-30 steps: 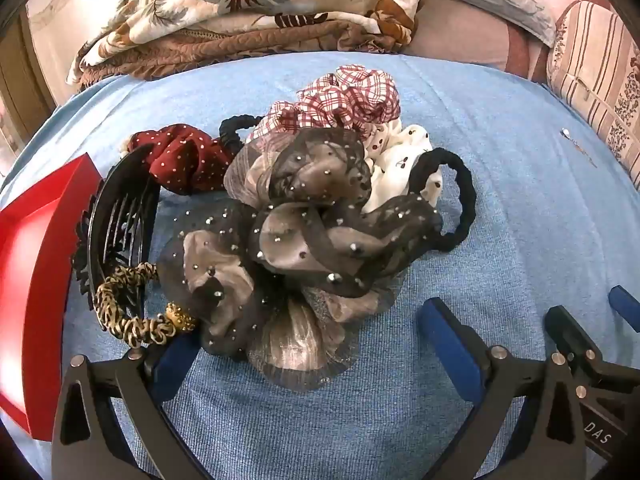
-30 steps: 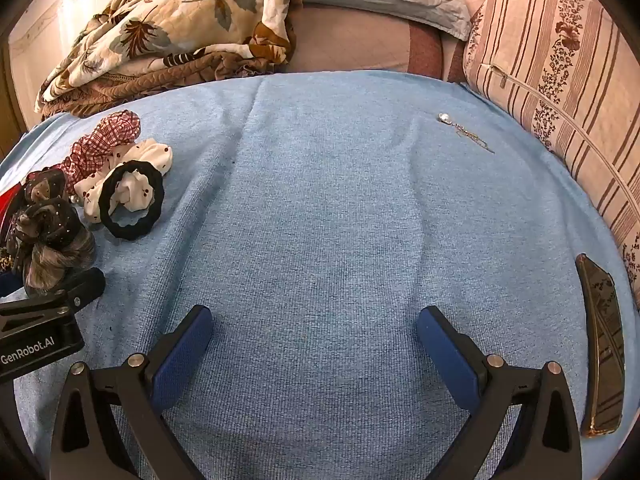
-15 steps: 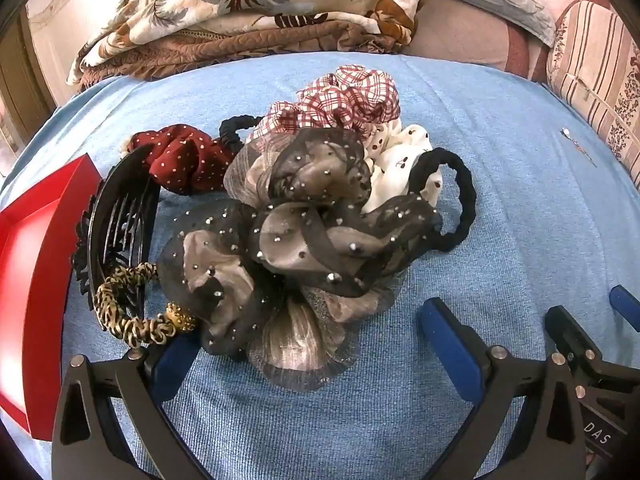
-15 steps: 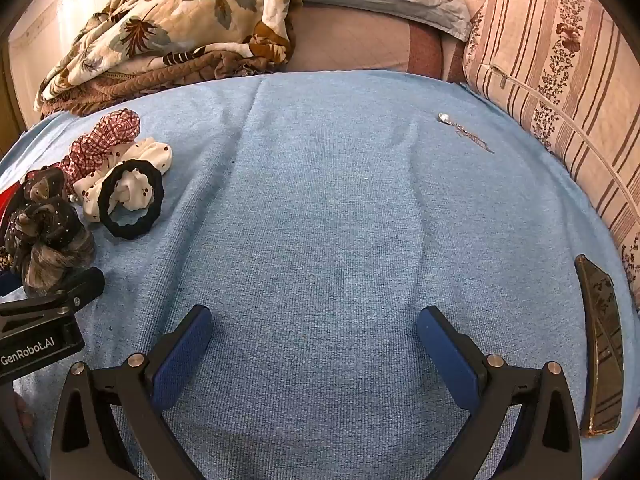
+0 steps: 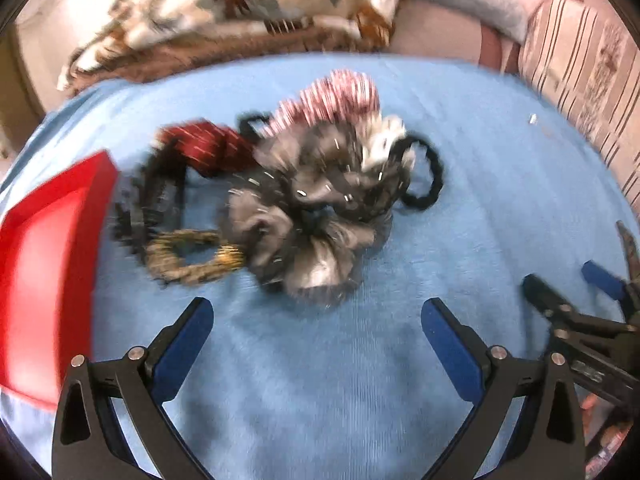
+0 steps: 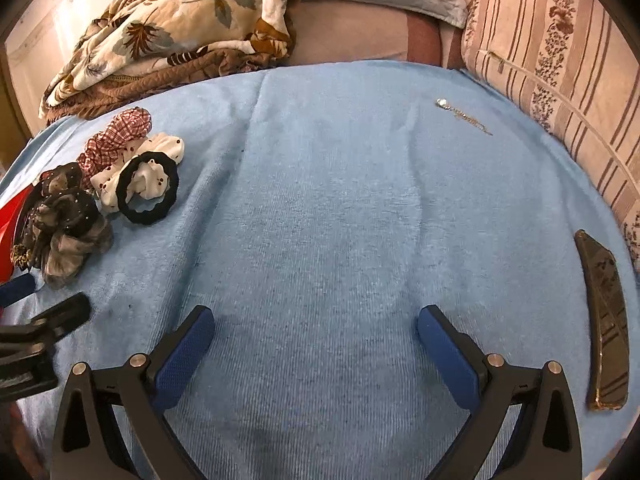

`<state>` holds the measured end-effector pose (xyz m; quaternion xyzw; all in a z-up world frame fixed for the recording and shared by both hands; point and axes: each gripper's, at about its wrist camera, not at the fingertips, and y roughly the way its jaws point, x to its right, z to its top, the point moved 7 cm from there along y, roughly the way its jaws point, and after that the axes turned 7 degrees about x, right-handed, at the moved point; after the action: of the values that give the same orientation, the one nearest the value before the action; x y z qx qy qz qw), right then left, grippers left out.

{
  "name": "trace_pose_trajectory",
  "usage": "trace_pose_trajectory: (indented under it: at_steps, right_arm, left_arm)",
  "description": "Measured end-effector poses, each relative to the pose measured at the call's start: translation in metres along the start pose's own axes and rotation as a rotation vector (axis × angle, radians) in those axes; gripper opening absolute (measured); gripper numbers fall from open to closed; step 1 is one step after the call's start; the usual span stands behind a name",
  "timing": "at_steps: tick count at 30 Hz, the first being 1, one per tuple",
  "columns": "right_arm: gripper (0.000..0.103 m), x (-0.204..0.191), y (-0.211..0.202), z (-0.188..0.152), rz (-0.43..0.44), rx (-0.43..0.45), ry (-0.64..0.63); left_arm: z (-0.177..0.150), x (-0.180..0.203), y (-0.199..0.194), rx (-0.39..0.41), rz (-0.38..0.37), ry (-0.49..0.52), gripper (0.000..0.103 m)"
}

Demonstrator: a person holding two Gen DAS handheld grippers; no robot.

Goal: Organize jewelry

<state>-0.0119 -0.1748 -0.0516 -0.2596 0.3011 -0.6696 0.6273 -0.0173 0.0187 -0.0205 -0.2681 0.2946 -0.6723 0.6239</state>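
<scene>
Left gripper [image 5: 316,320] spread wide, nothing between its blue pads, hanging over bare blue towel [image 6: 320,208] just short of the pile; the left view is smeared, so fine detail there is unreliable. Right gripper [image 6: 316,328] likewise wide open and empty, over open towel well right of the pile. Landmark: the grey scrunchie [image 5: 312,212], sheer and studded, at the heart of the heap. Red tray [image 5: 48,264] lies left of it, empty as far as shown. Between tray and scrunchie, a black claw clip [image 5: 156,200] and a gold coil tie [image 5: 188,256], the tie touching the scrunchie's left edge. Behind it, a dark red scrunchie [image 5: 208,148], a plaid scrunchie [image 6: 116,136] and a white dotted scrunchie [image 6: 148,168]; a black hair tie [image 6: 147,188] rests partly on the white one, to the right. Far right of the scrunchie, well apart, a small chain [image 6: 464,116] near the striped cushion [image 6: 560,60], and a dark barrette [image 6: 604,320] by the towel's right edge. Judged step: nothing sorted yet, left side lining up a first pick from the heap. Next move likely calls for dropping the pads around one piece only, the grey scrunchie or coil tie being nearest, and lifting cleanly so neighbours do not drag along, then carrying it left to the tray
</scene>
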Motion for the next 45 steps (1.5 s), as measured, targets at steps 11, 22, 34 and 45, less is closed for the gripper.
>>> trace_pose_trajectory:
  at_steps: [11,22,34,45]
  right_arm:
    - [0.101,-0.006,-0.094,0.026,-0.051,0.255,-0.013]
    - [0.102,-0.026,-0.142,0.033,-0.077,0.374,-0.078]
    - [0.102,-0.031,-0.149,0.033,0.051,0.364,-0.023]
    - [0.102,-0.036,-0.123,0.017,0.240,0.181,0.095]
  left_arm:
    - [0.021,-0.025,-0.138,0.344,0.132,0.004,0.103]
    - [0.012,-0.018,-0.170,0.388,0.142,0.011,0.103]
    - [0.011,-0.012,-0.183,0.425,0.142,0.017,0.103]
    - [0.008,-0.016,-0.172,0.377,0.143,-0.001,0.103]
